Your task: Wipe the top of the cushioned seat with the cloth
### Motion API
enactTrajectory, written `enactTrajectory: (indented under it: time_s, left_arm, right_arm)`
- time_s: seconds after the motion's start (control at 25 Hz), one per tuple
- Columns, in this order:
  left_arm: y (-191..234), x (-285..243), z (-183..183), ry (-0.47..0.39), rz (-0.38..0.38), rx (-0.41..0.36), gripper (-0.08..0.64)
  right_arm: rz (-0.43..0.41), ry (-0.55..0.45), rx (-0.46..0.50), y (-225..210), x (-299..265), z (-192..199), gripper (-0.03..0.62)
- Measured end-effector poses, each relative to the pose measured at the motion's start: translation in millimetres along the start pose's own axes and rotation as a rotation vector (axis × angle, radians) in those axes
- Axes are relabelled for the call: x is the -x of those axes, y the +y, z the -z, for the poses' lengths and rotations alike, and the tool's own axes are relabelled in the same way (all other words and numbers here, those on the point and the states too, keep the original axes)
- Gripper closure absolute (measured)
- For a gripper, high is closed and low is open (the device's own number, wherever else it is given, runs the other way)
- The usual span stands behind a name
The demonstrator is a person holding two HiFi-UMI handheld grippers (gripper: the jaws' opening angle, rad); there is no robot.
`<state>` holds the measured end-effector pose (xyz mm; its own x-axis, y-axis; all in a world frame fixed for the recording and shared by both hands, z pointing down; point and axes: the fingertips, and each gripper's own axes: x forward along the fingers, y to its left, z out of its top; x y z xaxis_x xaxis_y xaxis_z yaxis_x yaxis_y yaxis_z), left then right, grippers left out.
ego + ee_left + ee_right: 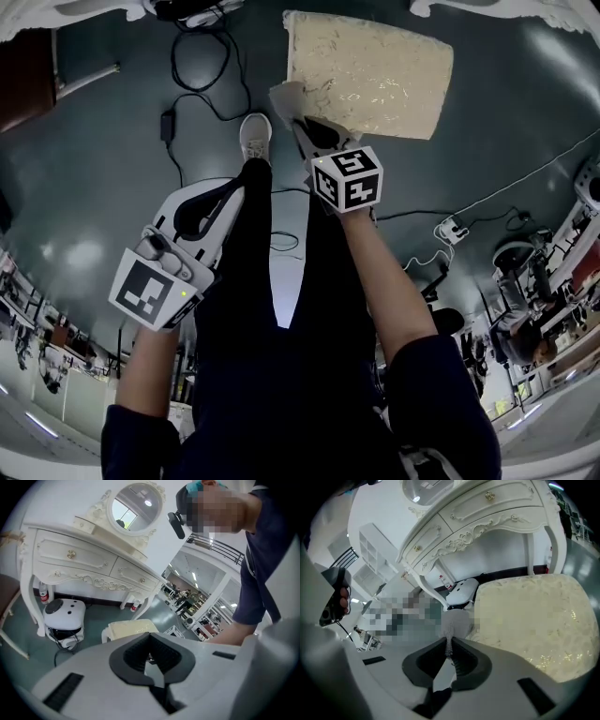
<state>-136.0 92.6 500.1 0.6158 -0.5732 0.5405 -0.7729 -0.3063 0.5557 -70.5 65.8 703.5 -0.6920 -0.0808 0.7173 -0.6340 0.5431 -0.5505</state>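
Observation:
The cushioned seat (367, 73) has a cream, patterned top and stands on the dark floor ahead of me. My right gripper (306, 124) hovers at its near left corner, shut on a small pale grey cloth (286, 97) that hangs over that corner. In the right gripper view the cloth (455, 623) sticks out from between the shut jaws of the right gripper (449, 649), with the seat (534, 620) just to the right. My left gripper (230, 192) is held lower left, away from the seat, shut and empty. The left gripper (150, 660) sees the seat (129, 629) farther off.
A white carved dressing table (84, 559) with an oval mirror (136, 503) stands behind the seat. A white rounded device (63, 613) sits under it. Black cables (202, 66) trail over the floor at left, and a power strip (453, 228) lies at right. My shoe (255, 136) is near the seat.

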Motion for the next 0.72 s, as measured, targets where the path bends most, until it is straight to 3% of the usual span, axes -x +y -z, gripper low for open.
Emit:
enactTrajectory:
  time_s: [0.32,0.52,0.72]
  left_arm:
    - [-2.1,-7.8,10.7,0.016,0.014,0.019,0.552]
    - [-18.3,-37.3,4.0,0.027,0.024,0.014,0.552]
    - [-42.4,-73.5,4.6,0.08,0.08,-0.022,0.552]
  right_arm:
    - [0.028,0.034,-0.047,-23.3,5.4,20.2,0.548]
    - [0.059,0.029,-0.077,-56.1,27.8,35.7,0.548]
    - [0.087,0.012,-0.111,-92.2,53.0,45.2,0.548]
